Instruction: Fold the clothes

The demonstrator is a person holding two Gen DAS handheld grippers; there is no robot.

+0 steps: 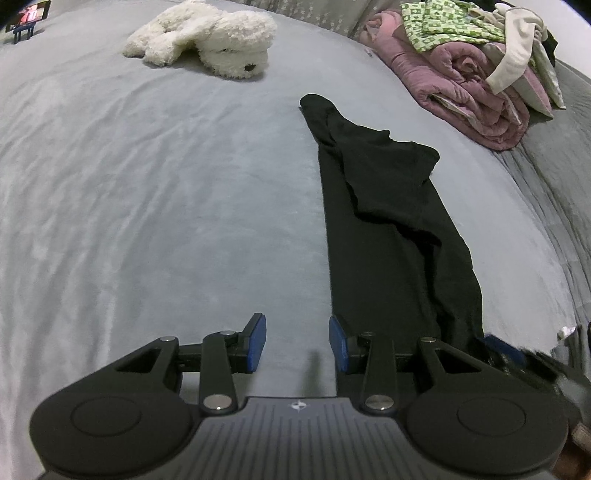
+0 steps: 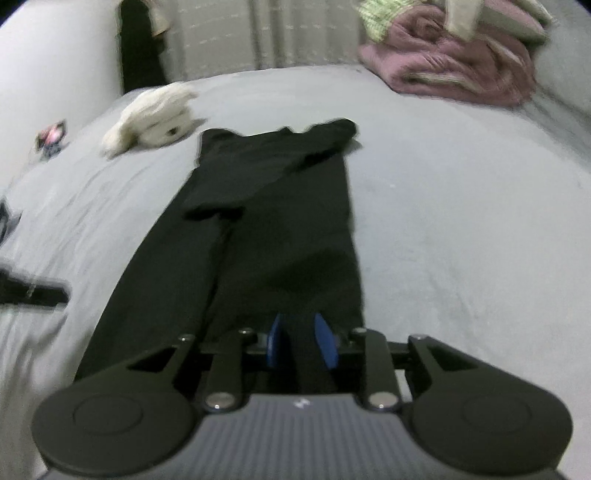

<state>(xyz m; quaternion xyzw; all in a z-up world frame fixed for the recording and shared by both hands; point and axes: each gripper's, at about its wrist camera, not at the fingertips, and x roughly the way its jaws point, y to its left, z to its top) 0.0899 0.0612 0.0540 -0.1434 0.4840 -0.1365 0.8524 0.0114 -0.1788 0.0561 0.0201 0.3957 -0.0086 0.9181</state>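
A black garment (image 1: 391, 229) lies as a long folded strip on the grey bed, running away from me; it also shows in the right wrist view (image 2: 273, 221). My left gripper (image 1: 297, 341) is open and empty, just left of the garment's near end, its right pad at the cloth's edge. My right gripper (image 2: 303, 343) sits over the garment's near end with its blue pads (image 2: 327, 345) a small gap apart and dark cloth between them; the view is blurred. The right gripper also shows at the left wrist view's right edge (image 1: 517, 354).
A white plush dog (image 1: 207, 40) lies at the far side of the bed (image 1: 147, 184). A heap of pink and green bedding and clothes (image 1: 476, 62) sits at the far right. A small dark stand (image 1: 26, 22) is at the far left.
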